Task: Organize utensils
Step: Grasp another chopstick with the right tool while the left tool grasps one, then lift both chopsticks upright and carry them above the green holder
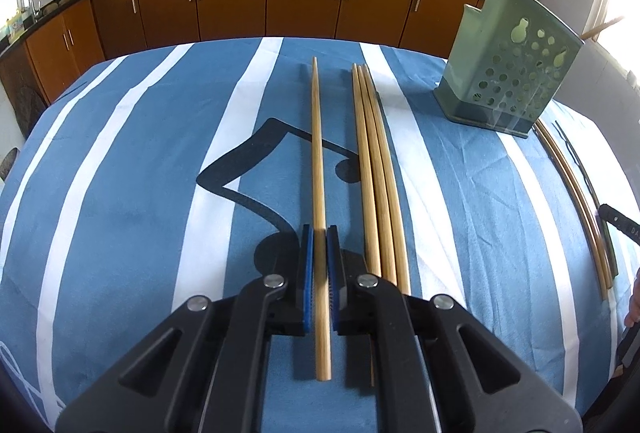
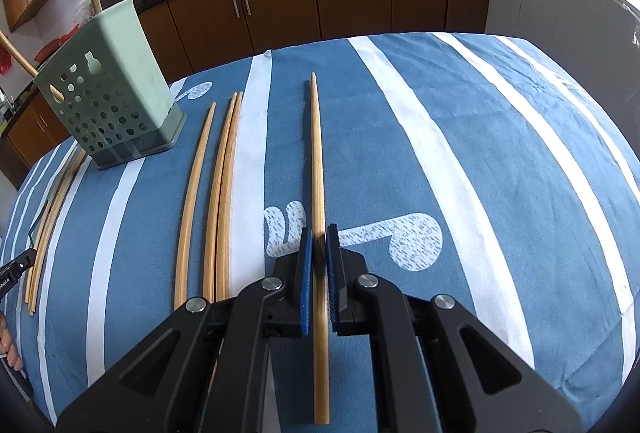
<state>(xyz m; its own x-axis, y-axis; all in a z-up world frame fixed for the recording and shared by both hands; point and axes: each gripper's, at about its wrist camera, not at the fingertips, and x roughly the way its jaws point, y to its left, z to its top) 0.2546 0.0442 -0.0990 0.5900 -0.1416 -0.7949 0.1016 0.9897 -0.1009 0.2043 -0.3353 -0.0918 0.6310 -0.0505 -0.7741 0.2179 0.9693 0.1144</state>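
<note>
I read no brand or label on the pale bamboo chopstick (image 1: 319,169) clamped between my left gripper (image 1: 319,265) fingers above the striped desk cloth (image 1: 120,173). My right gripper (image 2: 319,265) pinches another chopstick (image 2: 318,169). Three loose chopsticks (image 1: 374,173) lie beside; the perforated green holder (image 1: 508,73) stands beyond.

Left wrist view: chopsticks standing in the green perforated holder (image 1: 508,73) at 2 o'clock are cut off by the top edge. Right gripper (image 1: 618,223) at 3 o'clock is mostly out of frame. Right wrist view: left gripper (image 2: 16,267) at 9 o'clock is likewise cropped; contact between blue pads (image 2: 306,281) and chopstick (image 2: 318,193) cannot be confirmed.
</note>
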